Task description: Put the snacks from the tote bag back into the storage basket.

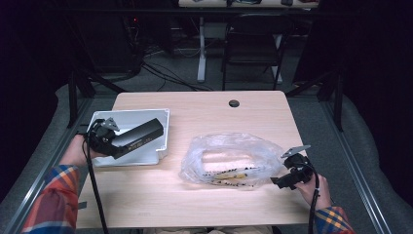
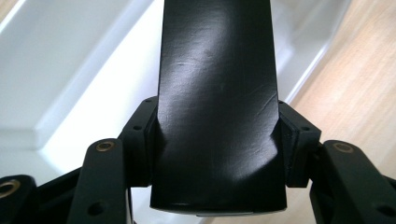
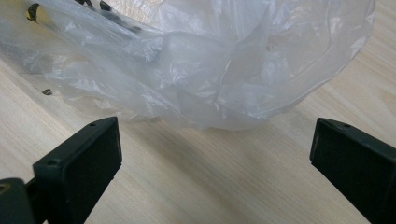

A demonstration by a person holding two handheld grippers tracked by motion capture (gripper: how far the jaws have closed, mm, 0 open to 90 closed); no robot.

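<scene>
Left of frame: left claw [image 1: 118,143] clamped on a black box [image 1: 139,136], long, matte, slightly dented at the pads, held over the white tray [image 1: 163,116]. Step looks like placing the box in the tray; next move likely calls for lowering it flat inside, then letting go. Centre: crumpled clear bag [image 1: 229,158] on the table [image 1: 204,109]. Lower right: right claw [image 1: 274,181] spread apart, empty, just beside the bag's edge.

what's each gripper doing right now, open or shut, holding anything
left gripper: shut on the long black box, held over the white bin.
right gripper: open, holding nothing, jaws apart on the table just short of the clear plastic bag.
</scene>
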